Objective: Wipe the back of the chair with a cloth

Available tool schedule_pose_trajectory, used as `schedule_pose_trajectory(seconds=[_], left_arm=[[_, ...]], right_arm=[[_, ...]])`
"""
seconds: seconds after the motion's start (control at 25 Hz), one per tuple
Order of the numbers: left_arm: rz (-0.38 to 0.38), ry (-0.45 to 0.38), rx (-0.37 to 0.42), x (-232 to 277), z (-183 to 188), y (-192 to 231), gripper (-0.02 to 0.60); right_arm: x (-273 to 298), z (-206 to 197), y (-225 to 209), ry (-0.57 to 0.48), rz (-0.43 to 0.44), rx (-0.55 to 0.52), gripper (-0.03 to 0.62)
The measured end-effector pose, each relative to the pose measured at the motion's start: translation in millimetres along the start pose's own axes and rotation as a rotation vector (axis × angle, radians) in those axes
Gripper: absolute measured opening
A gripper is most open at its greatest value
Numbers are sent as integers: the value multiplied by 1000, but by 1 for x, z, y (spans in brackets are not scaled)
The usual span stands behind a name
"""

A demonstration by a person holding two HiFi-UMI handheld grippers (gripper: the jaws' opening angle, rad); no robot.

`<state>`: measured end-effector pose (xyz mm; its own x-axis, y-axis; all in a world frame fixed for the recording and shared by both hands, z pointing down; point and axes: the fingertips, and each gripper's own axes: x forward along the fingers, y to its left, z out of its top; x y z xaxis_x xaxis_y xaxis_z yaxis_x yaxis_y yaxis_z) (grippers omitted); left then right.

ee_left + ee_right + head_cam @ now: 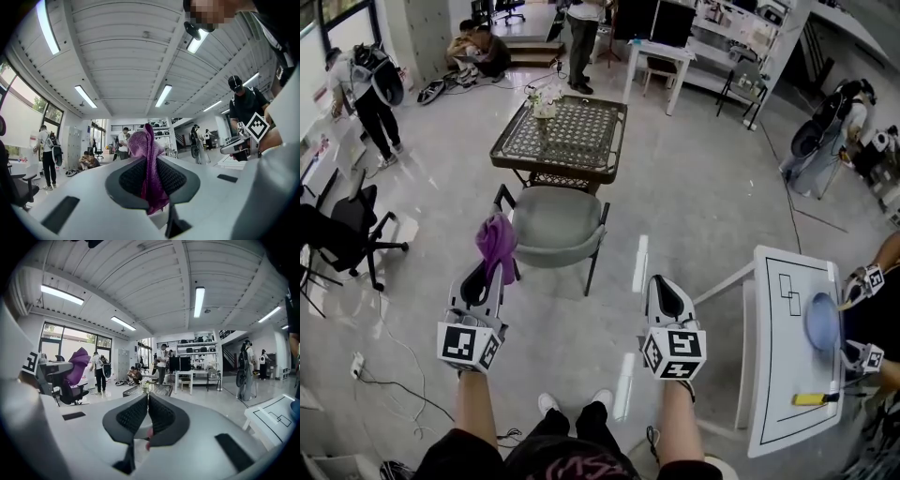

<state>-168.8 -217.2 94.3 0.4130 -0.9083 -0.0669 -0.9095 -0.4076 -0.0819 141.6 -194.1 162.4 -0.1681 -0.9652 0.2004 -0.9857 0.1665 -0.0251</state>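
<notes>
Your left gripper has its jaws pinching the purple cloth, held up at the near-left edge of the chair. The chair lies ahead of the jaws, its curved rim crosswise, and left is nearer. Right gripper is right of the chair, jaws pressed together, empty. From above, the back's face is hard to make out.

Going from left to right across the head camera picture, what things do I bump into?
Black office chair → purple cloth held by the left gripper → grey chair → right gripper → white table.
</notes>
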Motion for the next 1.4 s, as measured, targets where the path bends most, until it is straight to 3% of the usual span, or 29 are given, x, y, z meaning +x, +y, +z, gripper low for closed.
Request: schedule_pose_trajectory(seconds=[0.68, 1.4], left_arm=[[35, -112, -10, -47, 74, 24, 78], [11, -120, 8, -53, 86, 28, 75]], right_arm=[[-40, 70, 23, -78, -17, -57, 28], [-38, 104, 40, -119, -9, -78, 26]])
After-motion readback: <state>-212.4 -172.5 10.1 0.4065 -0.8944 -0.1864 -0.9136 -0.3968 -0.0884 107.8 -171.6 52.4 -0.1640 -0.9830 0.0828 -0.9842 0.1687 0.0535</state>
